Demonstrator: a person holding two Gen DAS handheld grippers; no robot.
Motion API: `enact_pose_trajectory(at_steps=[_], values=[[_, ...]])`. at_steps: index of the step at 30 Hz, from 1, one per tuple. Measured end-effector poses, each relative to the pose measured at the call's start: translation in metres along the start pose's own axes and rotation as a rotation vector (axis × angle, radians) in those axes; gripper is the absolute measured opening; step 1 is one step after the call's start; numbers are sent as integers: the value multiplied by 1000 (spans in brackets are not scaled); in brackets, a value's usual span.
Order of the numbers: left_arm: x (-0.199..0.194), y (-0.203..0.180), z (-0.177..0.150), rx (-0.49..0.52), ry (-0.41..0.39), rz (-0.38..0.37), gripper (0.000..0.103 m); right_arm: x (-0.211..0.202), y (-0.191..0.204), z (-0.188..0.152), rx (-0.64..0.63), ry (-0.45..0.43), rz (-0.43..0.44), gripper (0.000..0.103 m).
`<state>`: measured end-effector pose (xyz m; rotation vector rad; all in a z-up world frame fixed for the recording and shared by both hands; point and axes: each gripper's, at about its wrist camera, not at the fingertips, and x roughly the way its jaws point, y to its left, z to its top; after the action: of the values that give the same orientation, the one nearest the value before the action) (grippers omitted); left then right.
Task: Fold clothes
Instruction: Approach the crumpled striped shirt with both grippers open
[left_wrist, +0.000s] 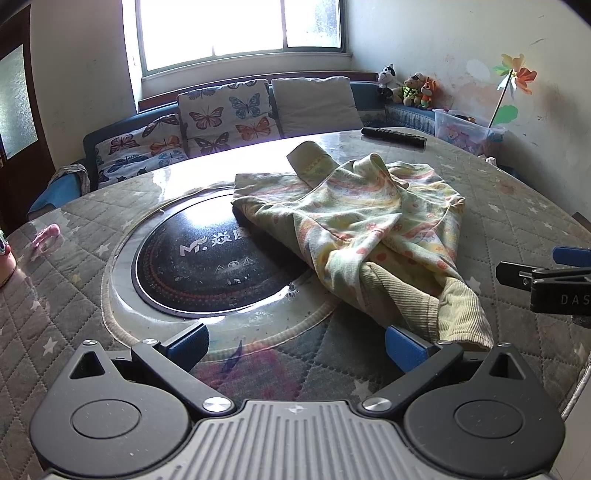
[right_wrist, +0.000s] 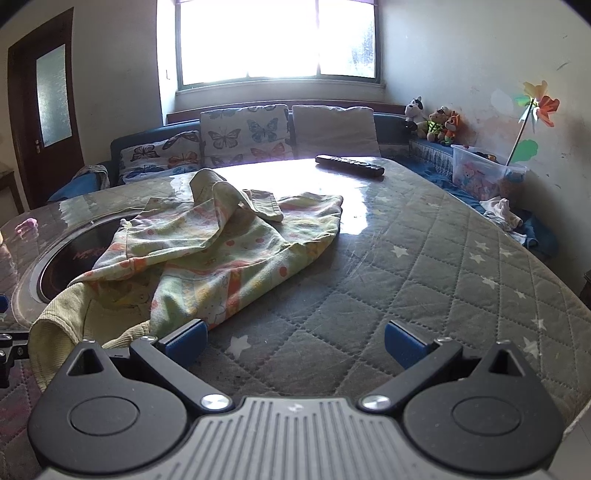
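Note:
A crumpled pale green and yellow printed child's garment (left_wrist: 369, 229) (right_wrist: 221, 251) lies on the round quilt-covered table, partly over the black round cooktop (left_wrist: 207, 266). Its ribbed cuffs (left_wrist: 436, 310) point toward me. My left gripper (left_wrist: 295, 349) is open just short of the cuffs, its right finger (left_wrist: 404, 347) close beside them. My right gripper (right_wrist: 293, 343) is open over the bare quilted cover, its left finger (right_wrist: 186, 339) at the garment's near edge. The right gripper's tips (left_wrist: 546, 273) also show at the right edge of the left wrist view.
A black remote control (left_wrist: 393, 137) (right_wrist: 349, 164) lies at the table's far side. A small pink item (left_wrist: 46, 234) sits at the table's left. Beyond the table are a sofa with butterfly cushions (left_wrist: 225, 118), plush toys (left_wrist: 413, 88) and a clear storage box (right_wrist: 484, 175).

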<state>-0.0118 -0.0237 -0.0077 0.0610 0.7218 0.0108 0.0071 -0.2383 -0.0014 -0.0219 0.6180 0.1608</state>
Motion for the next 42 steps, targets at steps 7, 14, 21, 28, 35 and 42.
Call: enact_pose_trajectory(at_steps=[7,14,21,28,35,42], values=[[2,0,6,4,-3,3,103,4,4,3,-15,12,7,103],[2,2,16,16,-21,7,103,10,7,6,-22,26,20,103],[10,0,25,35,-18,7,103,17,10,12,-33,37,26,103],[20,-6,34,61,-5,-4,103,27,11,17,-36,51,32,103],[32,-14,47,97,5,-11,103,36,8,23,-33,61,33,103],[47,-27,75,148,-19,-21,103,50,2,29,-22,80,35,103]])
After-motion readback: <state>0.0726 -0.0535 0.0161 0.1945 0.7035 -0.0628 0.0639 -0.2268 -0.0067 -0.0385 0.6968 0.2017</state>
